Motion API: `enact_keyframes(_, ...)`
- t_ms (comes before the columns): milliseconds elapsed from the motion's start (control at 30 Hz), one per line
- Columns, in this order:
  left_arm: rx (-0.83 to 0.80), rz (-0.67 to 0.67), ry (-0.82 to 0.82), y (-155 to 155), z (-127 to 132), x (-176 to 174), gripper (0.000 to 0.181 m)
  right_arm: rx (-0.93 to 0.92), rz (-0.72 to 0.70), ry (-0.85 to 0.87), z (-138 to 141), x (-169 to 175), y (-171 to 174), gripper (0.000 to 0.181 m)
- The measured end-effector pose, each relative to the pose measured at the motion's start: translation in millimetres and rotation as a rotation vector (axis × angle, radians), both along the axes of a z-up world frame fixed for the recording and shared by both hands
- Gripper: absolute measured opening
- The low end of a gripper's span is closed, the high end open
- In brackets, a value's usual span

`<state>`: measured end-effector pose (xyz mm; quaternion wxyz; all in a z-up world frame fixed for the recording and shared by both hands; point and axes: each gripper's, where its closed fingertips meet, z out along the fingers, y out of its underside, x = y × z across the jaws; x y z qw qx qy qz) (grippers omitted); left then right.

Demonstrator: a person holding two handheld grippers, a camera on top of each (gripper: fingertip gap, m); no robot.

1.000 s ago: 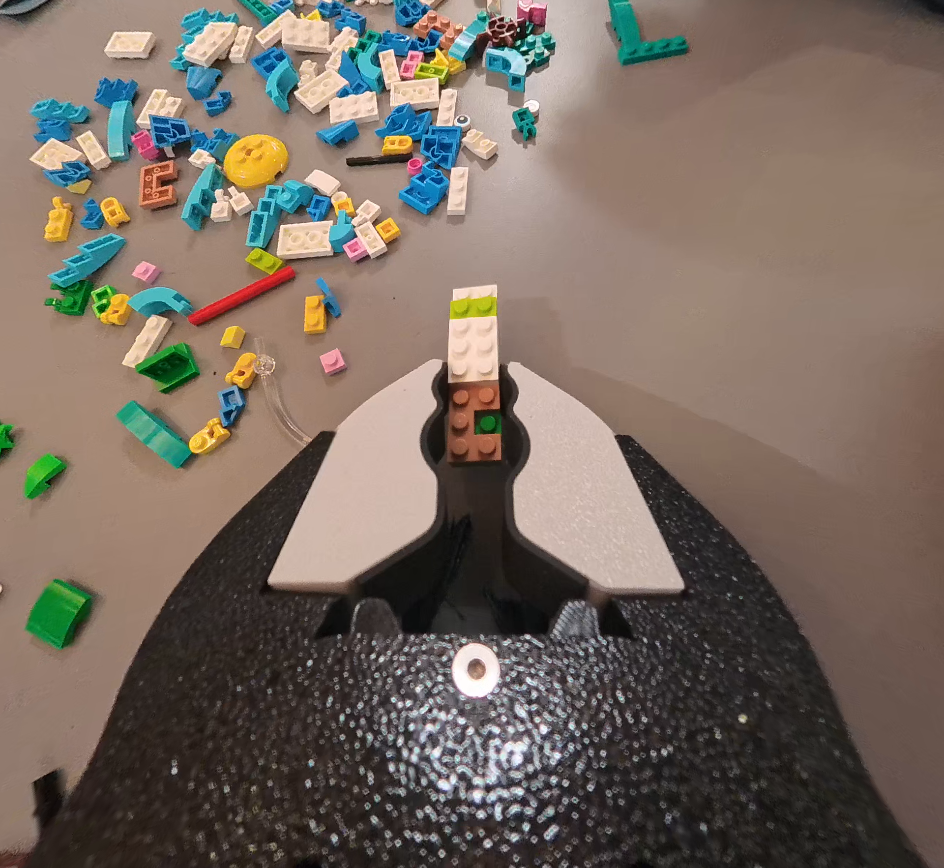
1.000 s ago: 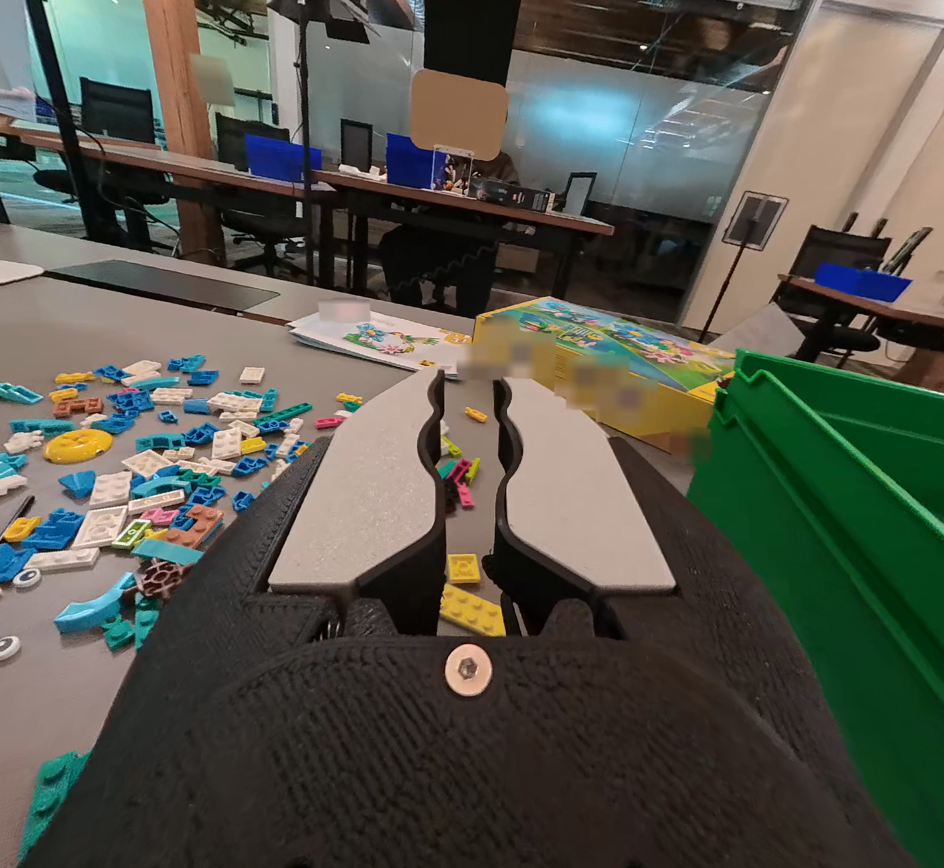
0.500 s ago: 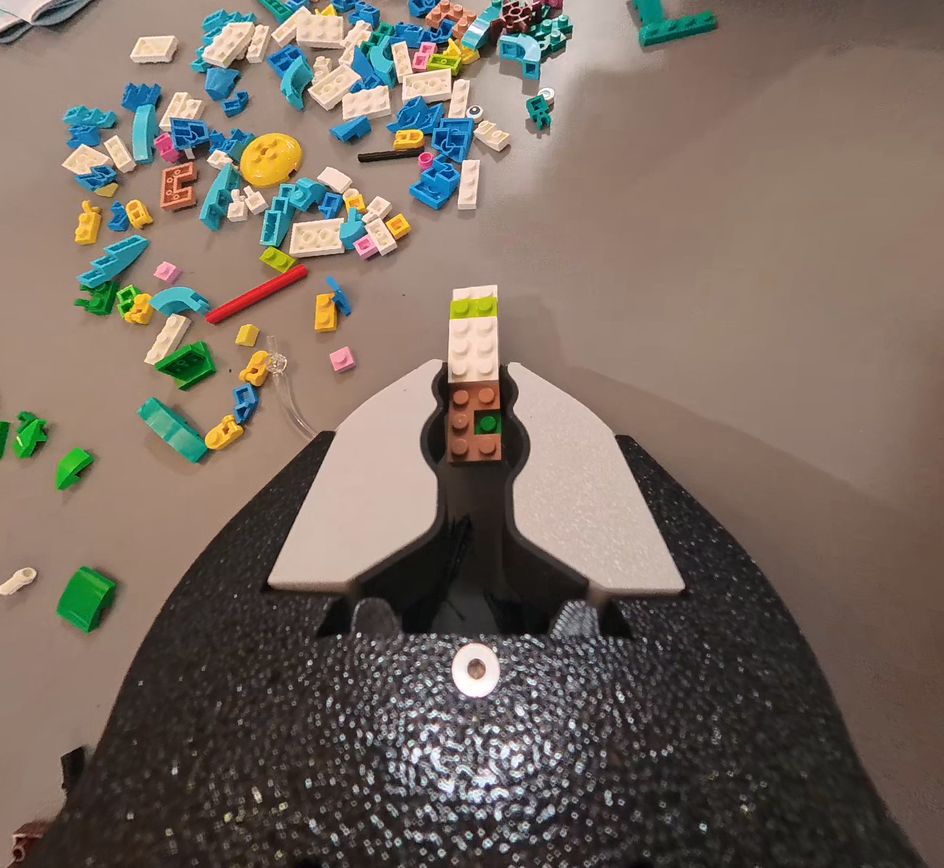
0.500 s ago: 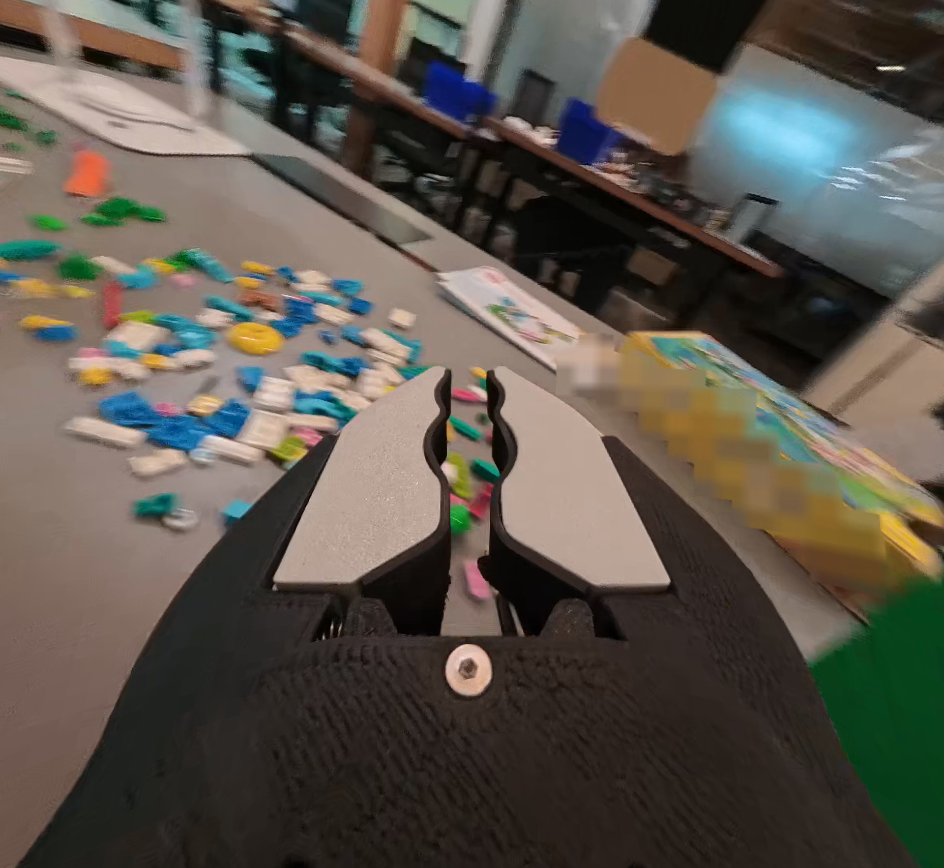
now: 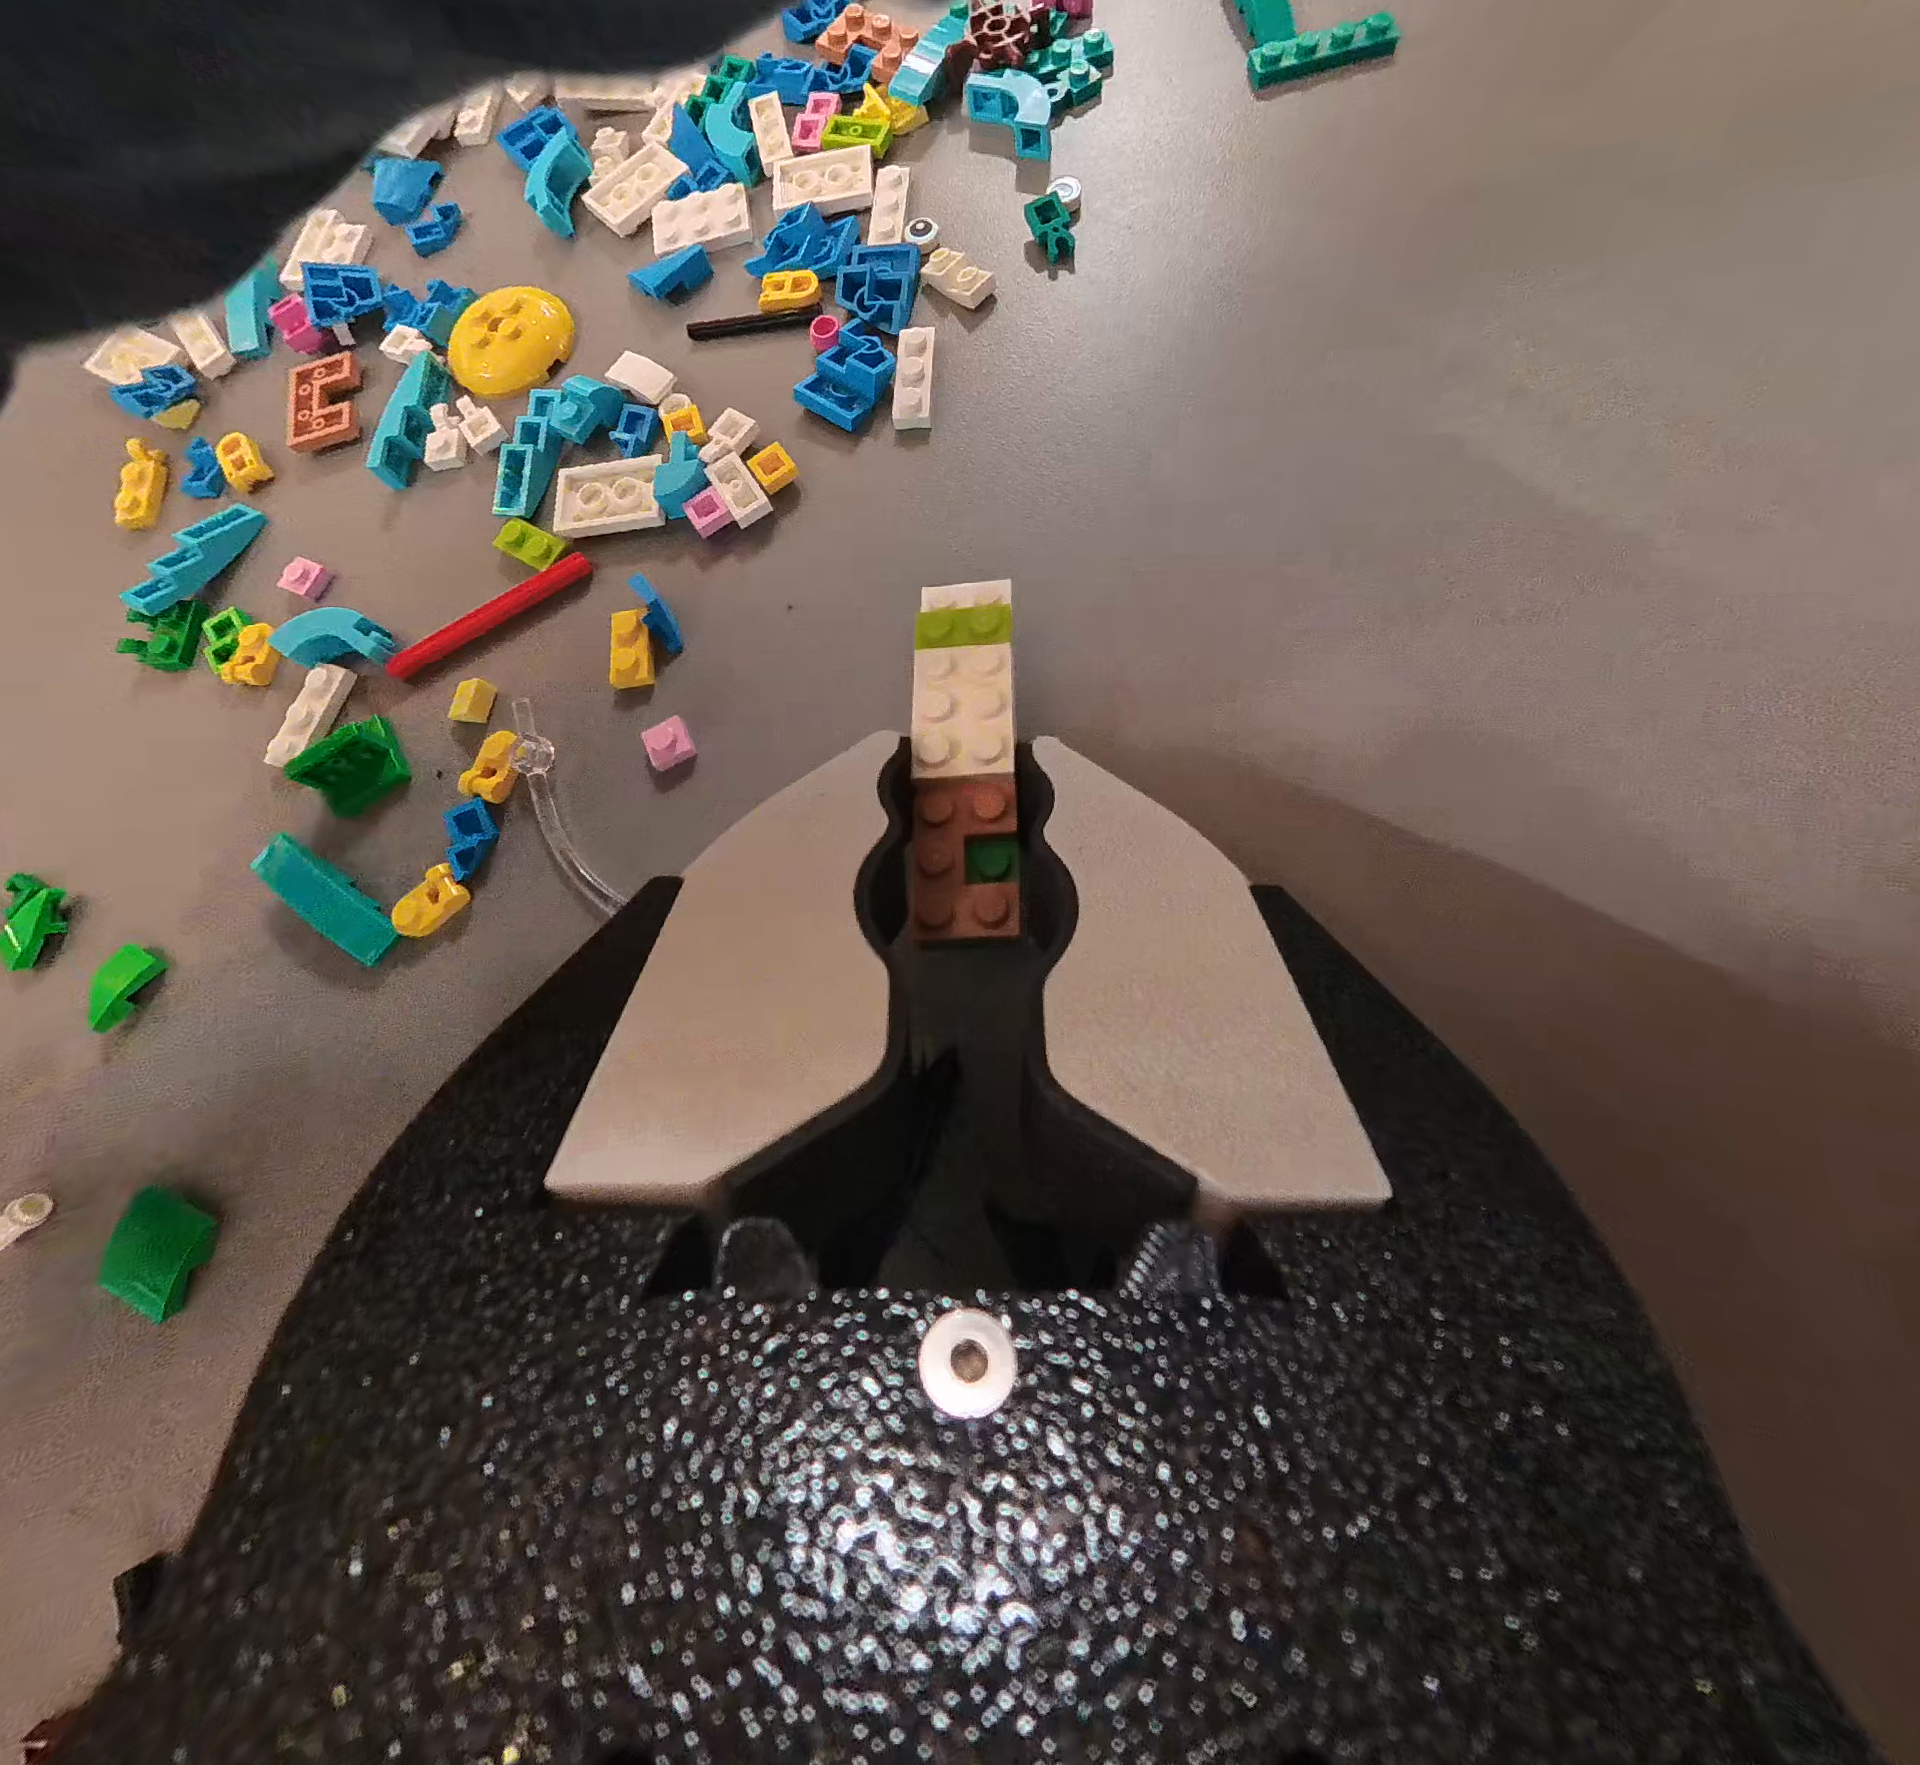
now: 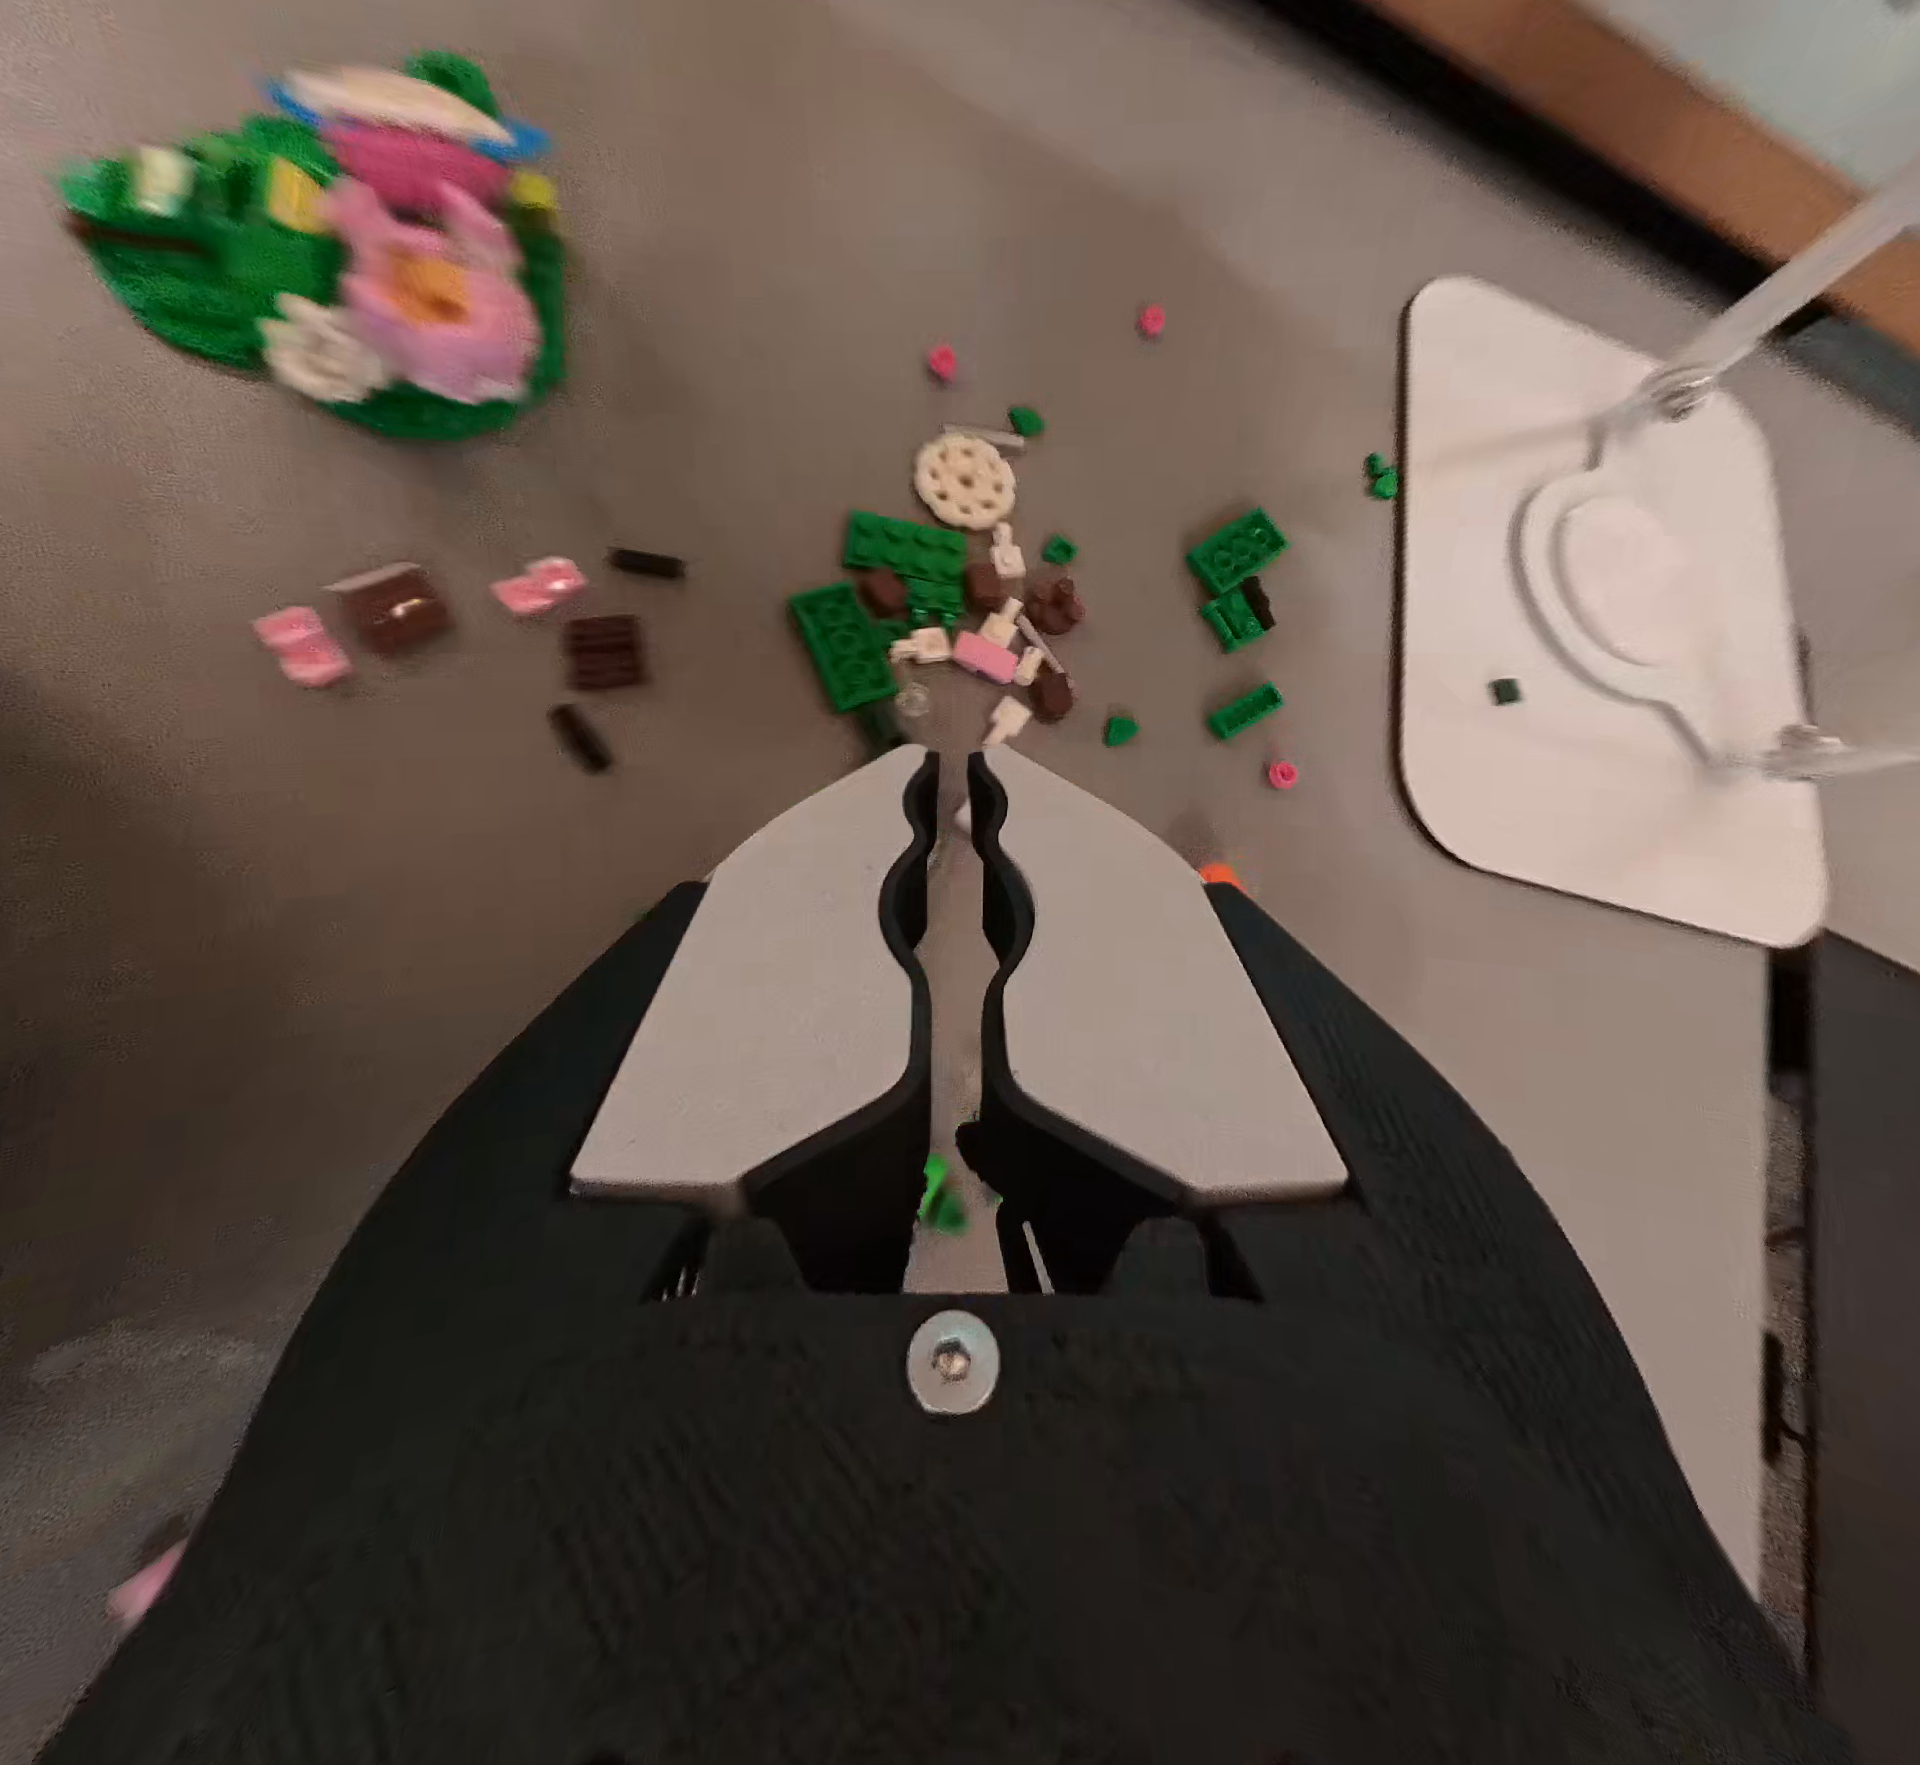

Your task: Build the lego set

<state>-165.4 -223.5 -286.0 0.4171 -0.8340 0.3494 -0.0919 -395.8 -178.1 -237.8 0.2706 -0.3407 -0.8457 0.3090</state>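
My left gripper (image 5: 966,749) is shut on a small lego assembly (image 5: 961,676), a brown plate with a green stud, white bricks and a lime layer, held above the grey table. Loose coloured bricks (image 5: 623,313) lie ahead to its left. My right gripper (image 6: 948,759) is empty, its jaws almost together, pointing down just short of a small pile of green, brown, white and pink pieces (image 6: 935,603). A built flower model on a green base (image 6: 343,261) sits far left in the blurred right wrist view.
A dark cloth-like shape (image 5: 312,1) covers the top left of the left wrist view. A teal L-shaped piece (image 5: 1299,22) lies apart at the back. A white stand base with a clear arm (image 6: 1558,572) sits right of the small pile, near the table edge (image 6: 1455,53). Some 25 centimeters of space lies between my two pairs of fingers.
My right gripper has swung from looking across the room to pointing down at the small pile, and its jaws have narrowed. The dark shape has come into the left wrist view.
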Motion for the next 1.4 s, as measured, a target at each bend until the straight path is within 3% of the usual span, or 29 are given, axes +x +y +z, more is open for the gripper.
enact_keyframes(33,0.001,-0.002,-0.003,0,0,0,0.018,-0.001,0.007,-0.04,-10,-12,3,0.004)
enact_keyframes(167,-0.007,-0.007,-0.024,-1,1,1,0.018,-0.047,0.041,-0.144,-34,-38,10,0.004)
enact_keyframes(333,-0.014,-0.01,-0.071,-1,5,1,0.018,-0.094,0.081,-0.159,-42,-49,10,0.006)
enact_keyframes(633,-0.017,-0.012,-0.093,-1,7,1,0.018,-0.169,0.144,-0.233,-42,-44,5,0.01)
enact_keyframes(833,-0.021,-0.015,-0.083,-2,6,2,0.018,-0.137,0.147,-0.259,-45,-44,3,0.009)
enact_keyframes(933,-0.02,-0.014,-0.08,-2,6,1,0.018,-0.111,0.154,-0.25,-45,-44,2,0.0)
enact_keyframes(1400,-0.021,-0.013,-0.081,-1,6,1,0.018,-0.055,0.163,-0.257,-45,-34,14,0.0)
